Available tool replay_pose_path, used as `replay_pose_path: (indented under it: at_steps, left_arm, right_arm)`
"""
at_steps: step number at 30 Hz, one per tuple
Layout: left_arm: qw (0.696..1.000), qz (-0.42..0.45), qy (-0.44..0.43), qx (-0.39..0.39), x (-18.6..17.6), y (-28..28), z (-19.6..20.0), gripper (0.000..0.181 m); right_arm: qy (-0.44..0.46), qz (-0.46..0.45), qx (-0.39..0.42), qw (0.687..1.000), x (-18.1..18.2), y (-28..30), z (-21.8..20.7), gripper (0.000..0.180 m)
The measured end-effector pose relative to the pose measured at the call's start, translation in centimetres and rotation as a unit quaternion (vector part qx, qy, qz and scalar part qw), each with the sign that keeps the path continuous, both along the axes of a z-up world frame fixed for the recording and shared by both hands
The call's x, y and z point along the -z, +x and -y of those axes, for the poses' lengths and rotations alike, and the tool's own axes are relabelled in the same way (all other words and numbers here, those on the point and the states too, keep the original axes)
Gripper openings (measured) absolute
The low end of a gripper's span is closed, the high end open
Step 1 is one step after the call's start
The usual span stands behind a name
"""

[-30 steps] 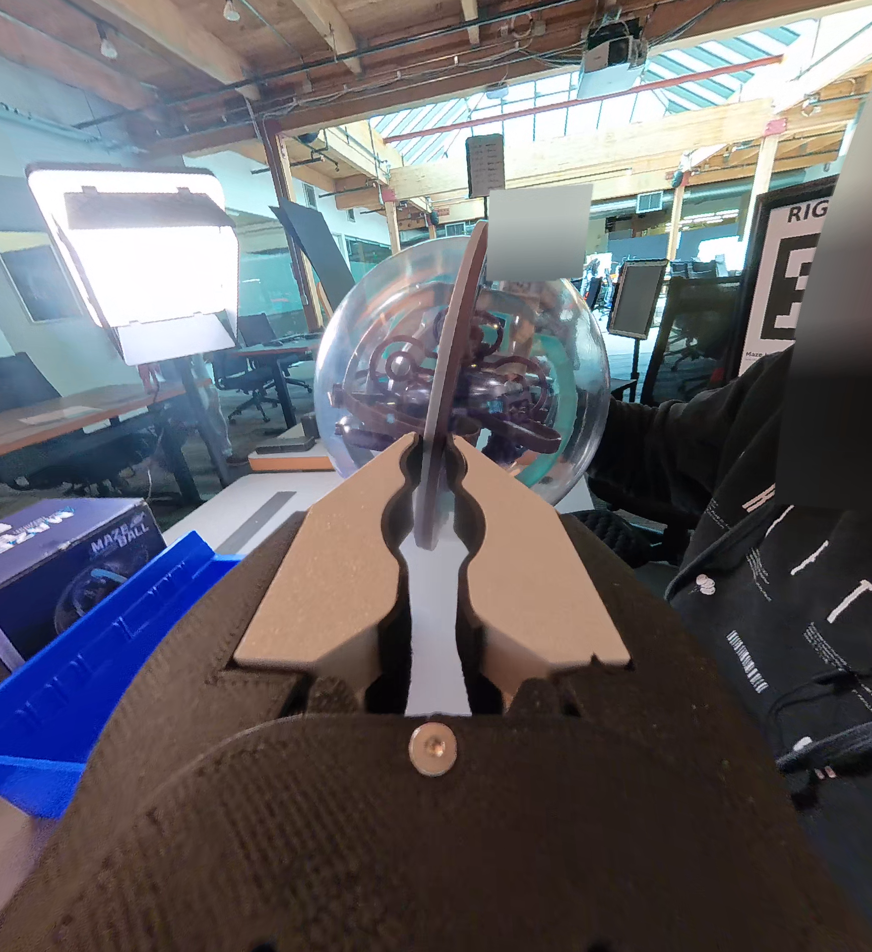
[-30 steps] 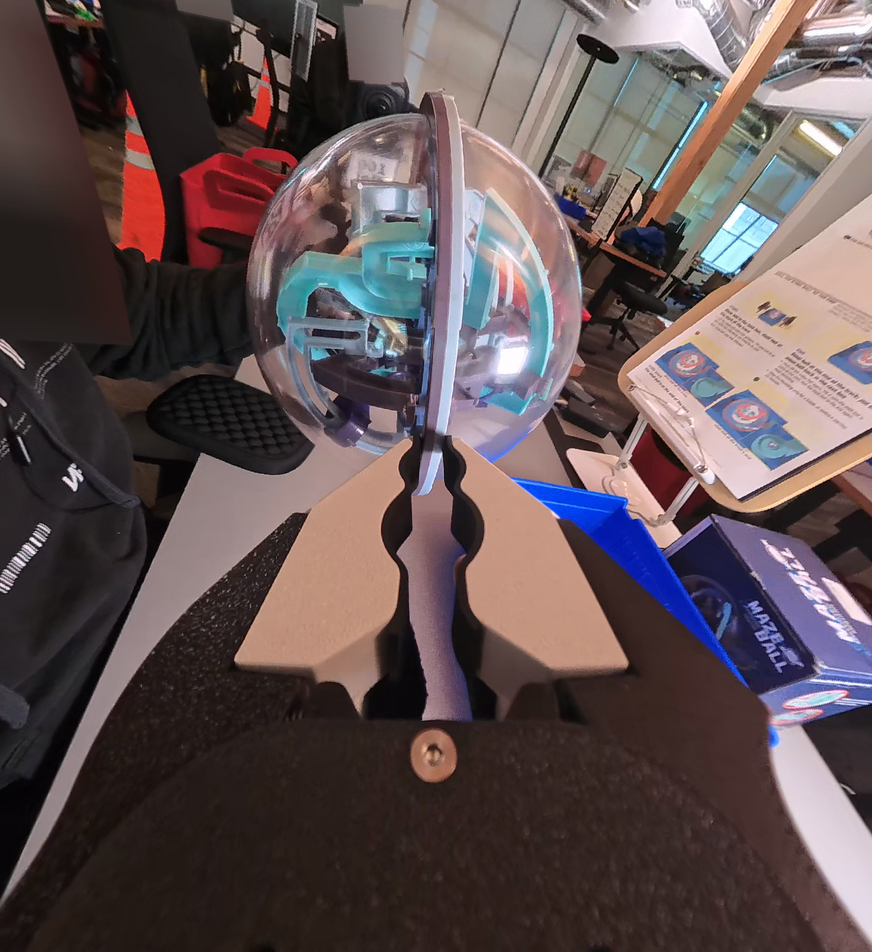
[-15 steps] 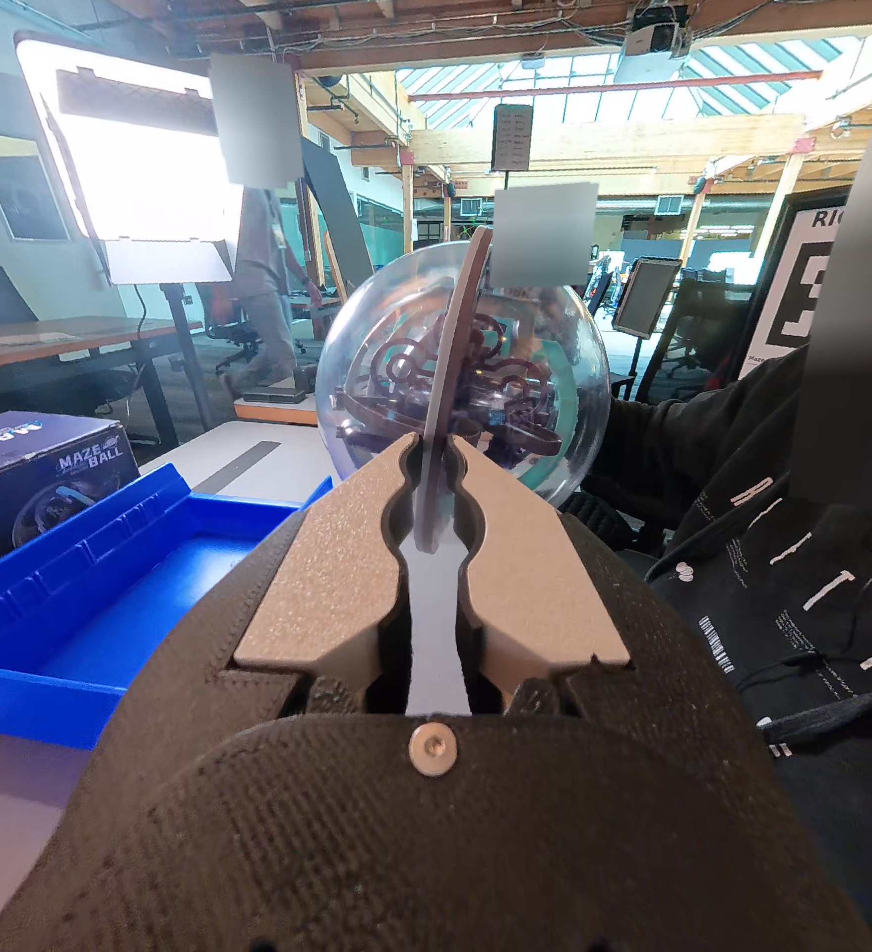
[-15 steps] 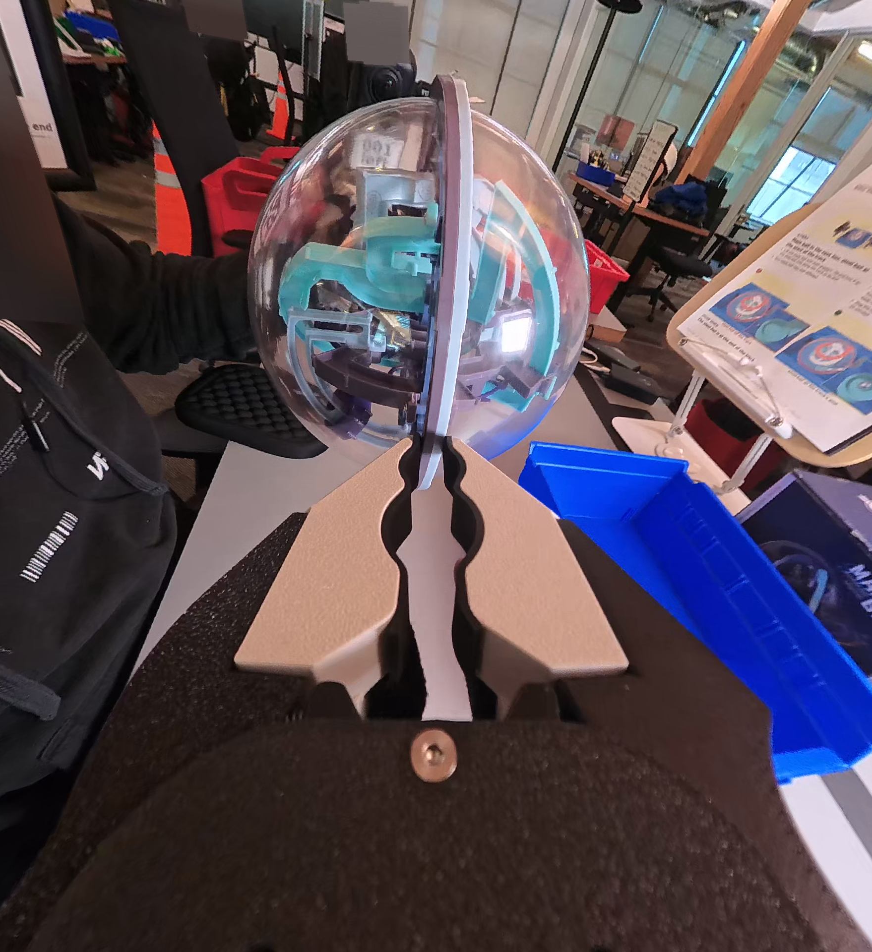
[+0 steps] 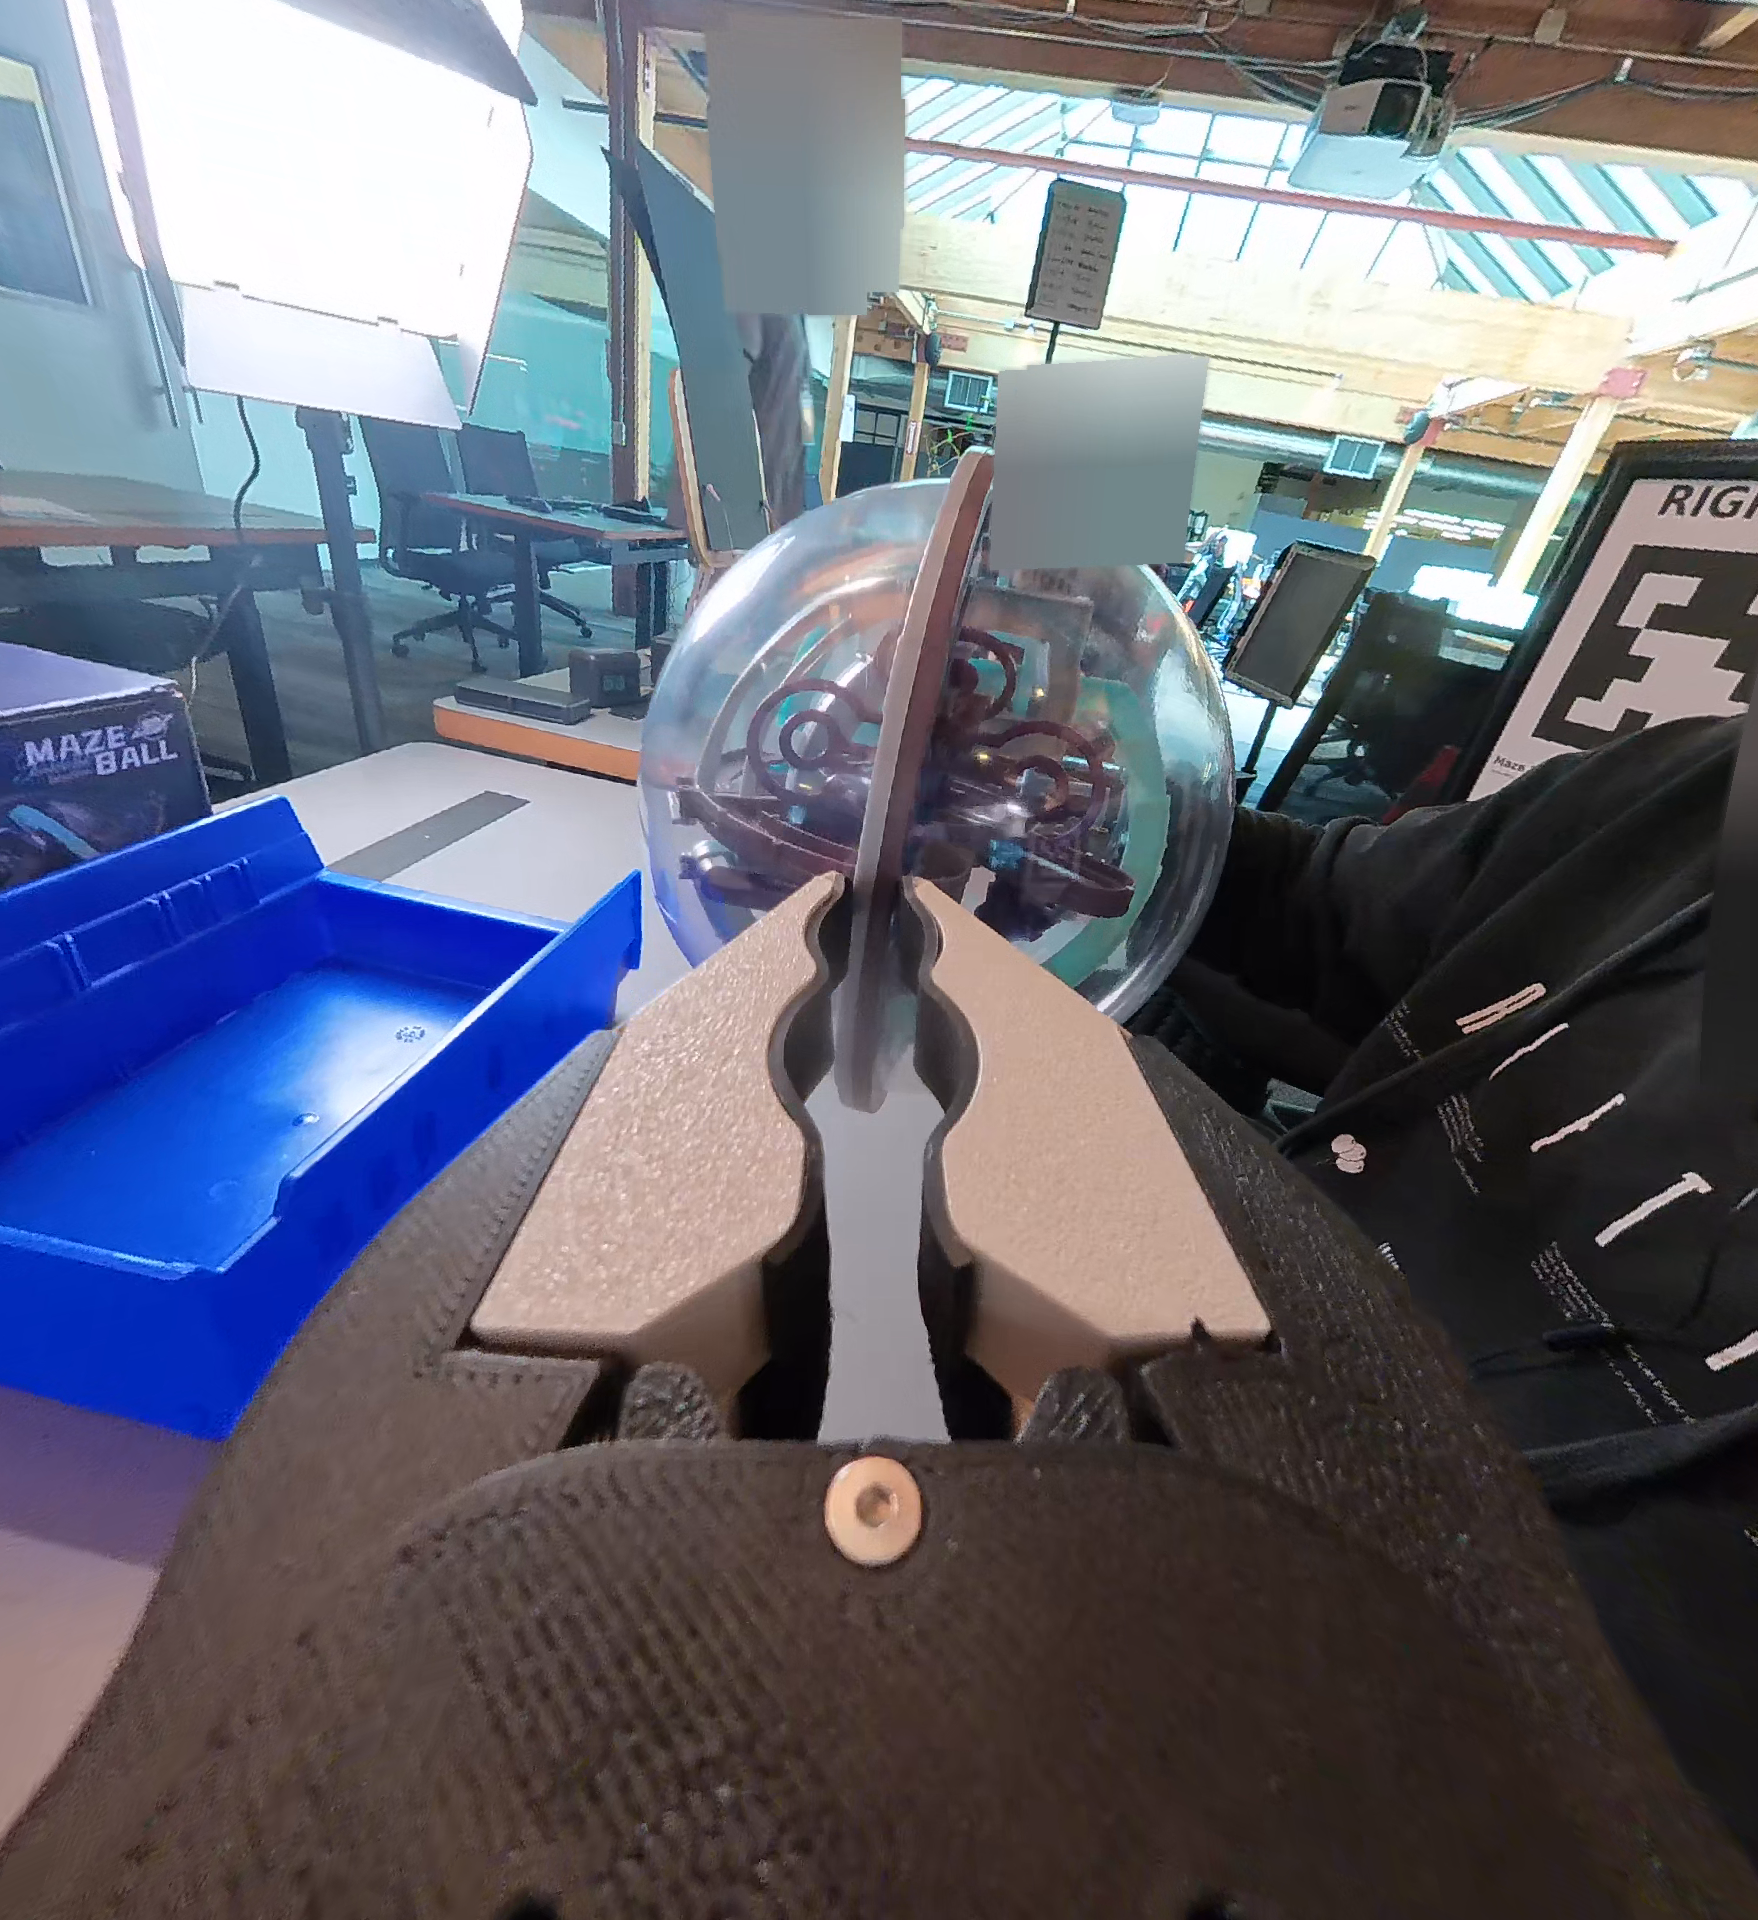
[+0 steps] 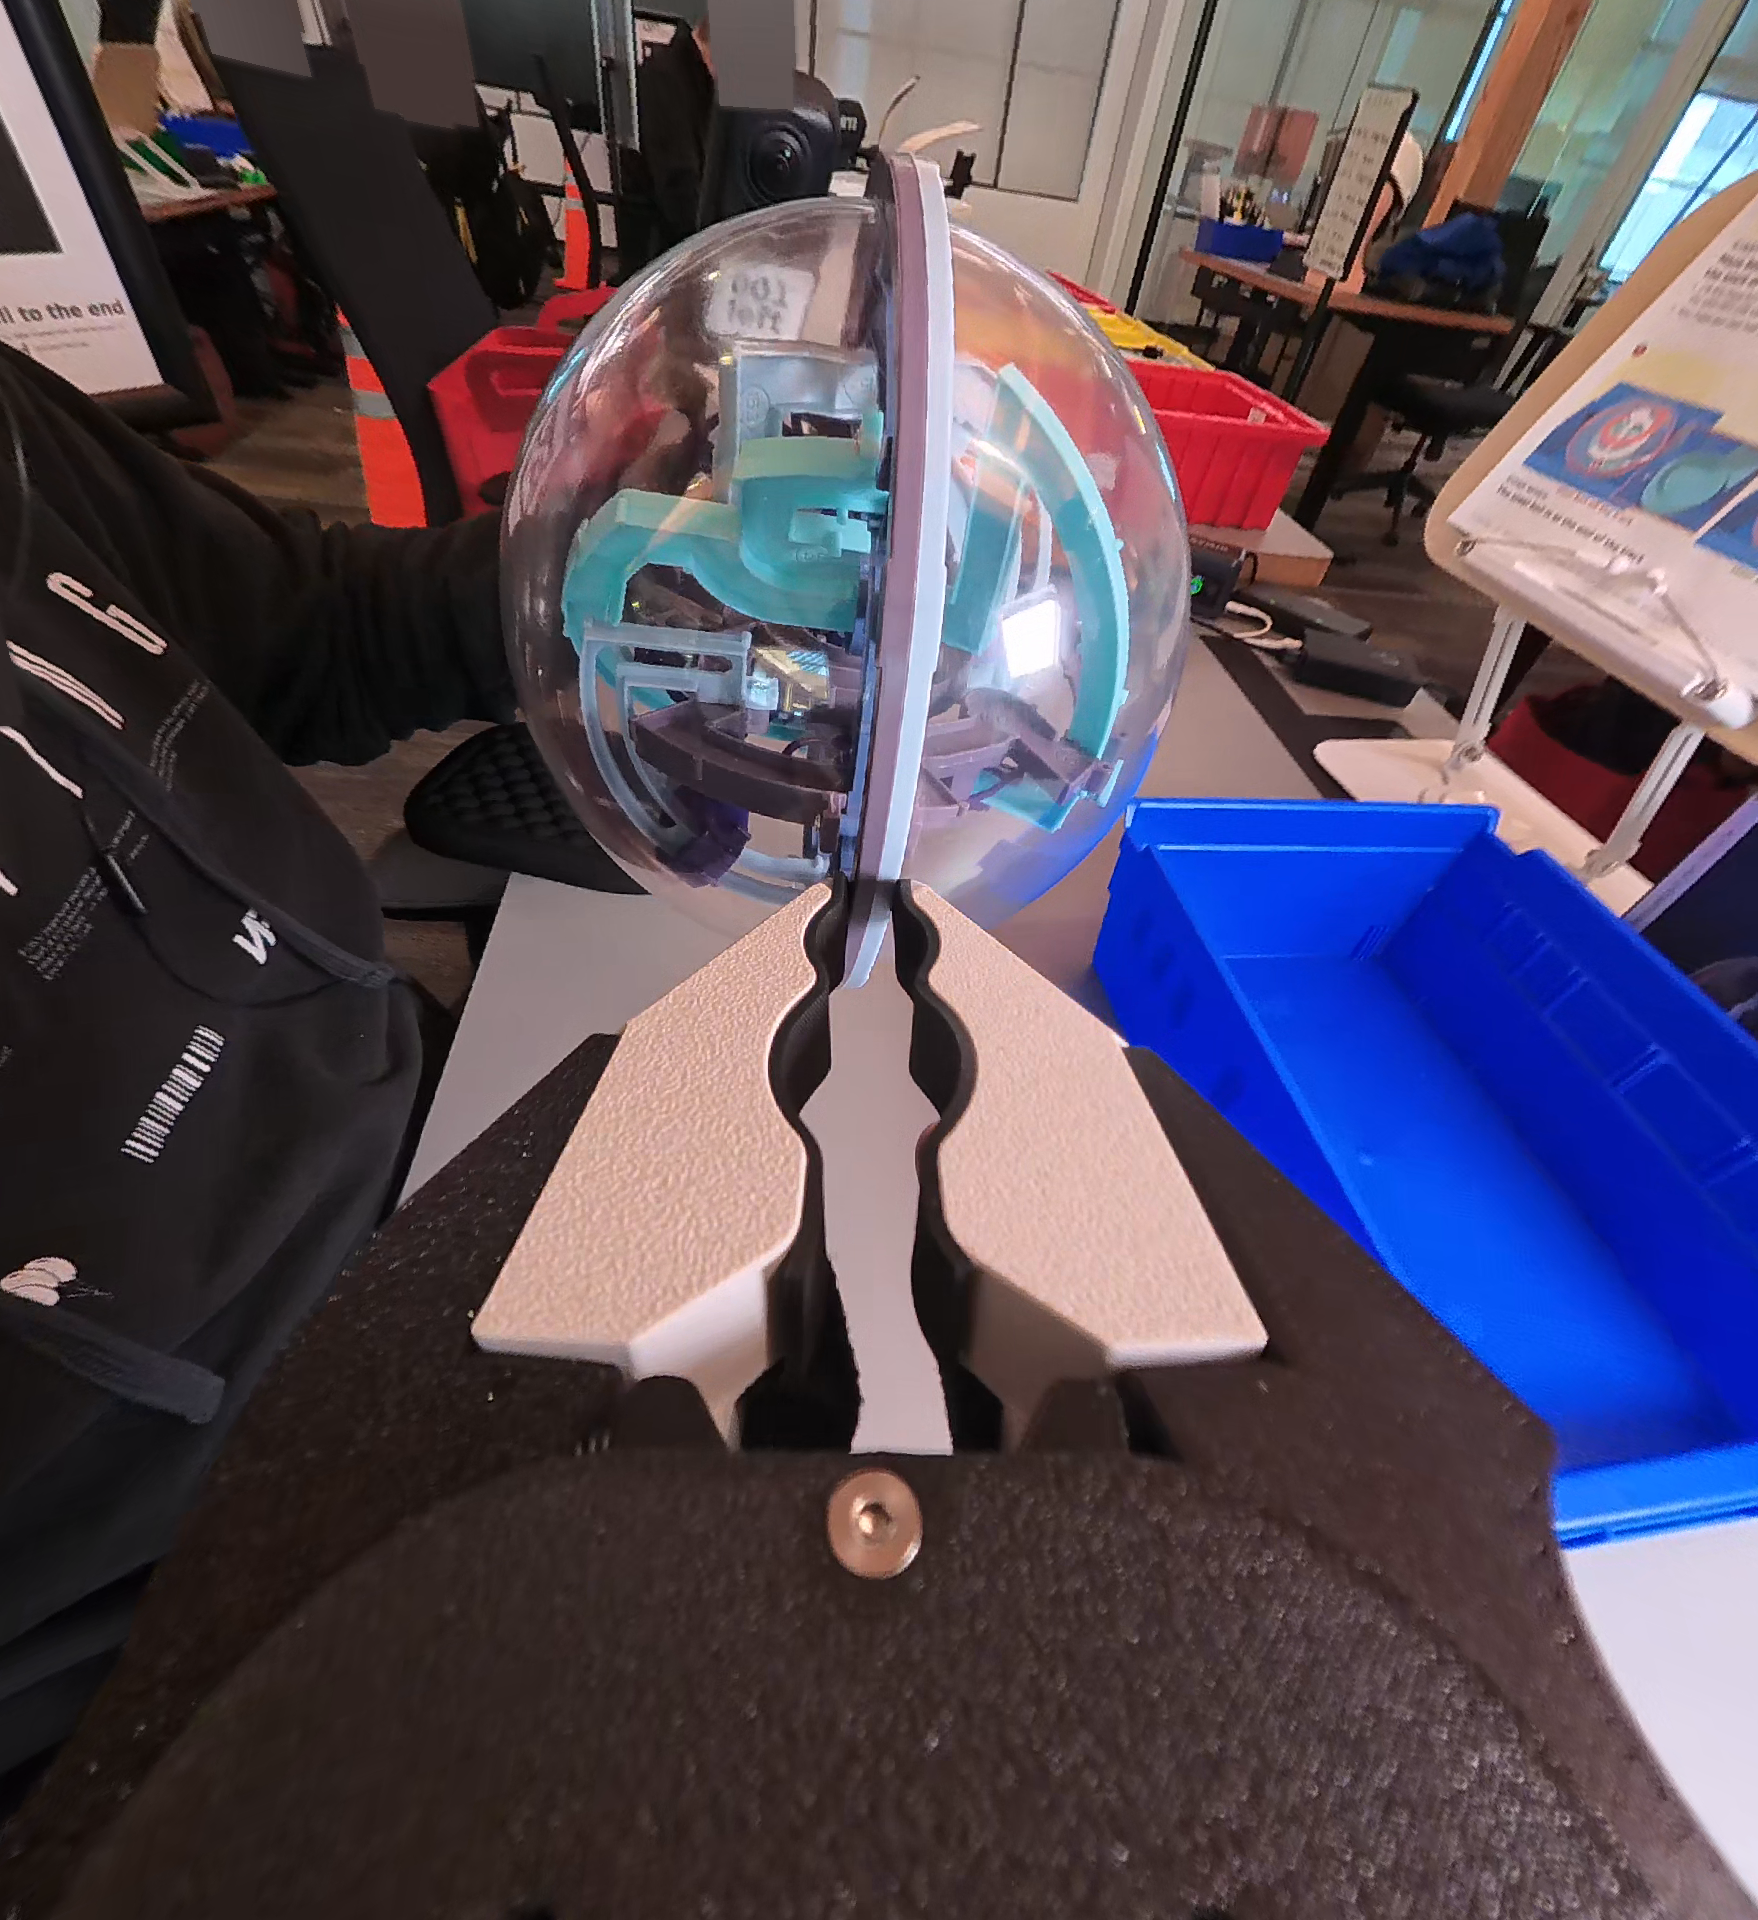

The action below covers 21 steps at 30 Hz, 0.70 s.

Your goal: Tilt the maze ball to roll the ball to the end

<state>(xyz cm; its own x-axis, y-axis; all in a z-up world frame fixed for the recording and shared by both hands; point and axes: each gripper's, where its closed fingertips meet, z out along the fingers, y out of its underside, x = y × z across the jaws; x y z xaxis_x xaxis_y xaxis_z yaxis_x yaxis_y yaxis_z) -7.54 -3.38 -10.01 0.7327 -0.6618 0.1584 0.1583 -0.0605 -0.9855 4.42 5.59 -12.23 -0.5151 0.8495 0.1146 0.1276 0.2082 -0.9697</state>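
Since a second earlier, the views had swung toward the blue plastic bin [image 5: 231, 1091] on the grey tabletop [image 6: 563, 997]. Both the left tongs [image 5: 880, 904] and right tongs [image 6: 870, 894] stayed clamped on the flat rim of the clear plastic maze ball [image 6: 844, 540], whose rim stood nearly upright.

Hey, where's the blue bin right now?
The blue bin sits open on the table, left of the maze ball in the left wrist view, right of it in the right wrist view.

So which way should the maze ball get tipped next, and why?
Probably only a small, slow tilt, with both tools moving together. The left tool and the right tool each pinch the flat ring around the clear maze ball, which is held up above the table. I cannot spot the little ball on the tracks, so I cannot tell which way.
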Motion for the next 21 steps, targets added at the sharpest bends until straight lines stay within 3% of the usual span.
replay_pose_path:
  at_steps: [21]
  left_arm:
    - [0.993,0.068,-0.094,-0.002,5.1,-0.8,-1.3,0.007]
  right_arm:
    - [-0.1,0.092,-0.008,0.991,5.4,-0.6,-1.0,0.006]
